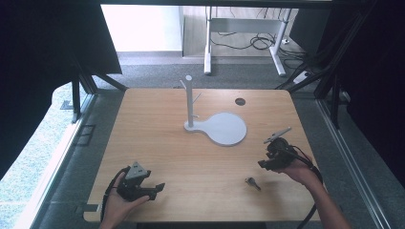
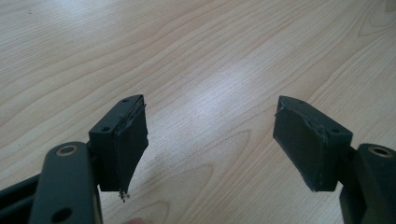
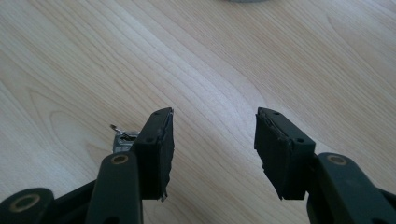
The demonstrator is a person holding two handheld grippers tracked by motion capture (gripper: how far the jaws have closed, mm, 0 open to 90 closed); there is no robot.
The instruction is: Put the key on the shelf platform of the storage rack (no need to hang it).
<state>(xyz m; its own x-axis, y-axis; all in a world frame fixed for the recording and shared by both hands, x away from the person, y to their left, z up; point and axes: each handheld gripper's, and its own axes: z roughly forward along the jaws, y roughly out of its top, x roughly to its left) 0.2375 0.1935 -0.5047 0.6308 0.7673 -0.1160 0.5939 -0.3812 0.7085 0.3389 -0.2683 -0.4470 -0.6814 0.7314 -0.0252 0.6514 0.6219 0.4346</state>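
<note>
Near the front edge of the surface (image 1: 157,143), toward its left corner, the left tool (image 1: 155,188) rests in the person's hand with its jaws spread wide and nothing between them. Right of centre, close to the same front edge, lies a small metal key (image 1: 252,182), dark at the head with a thin wire ring; in the right gripper view it (image 3: 122,139) peeks out just beside the left jaw, outside the gap. It looks light, stiff and flat, likely to skid on smooth wood, so a pinch across the thicker head seems safest. The right tool (image 1: 273,151), a little farther in by the right edge, stands released, jaws partly apart and empty. Beyond, mid-surface, a white peg stand (image 1: 189,102) rises from its round base (image 1: 227,129).
</note>
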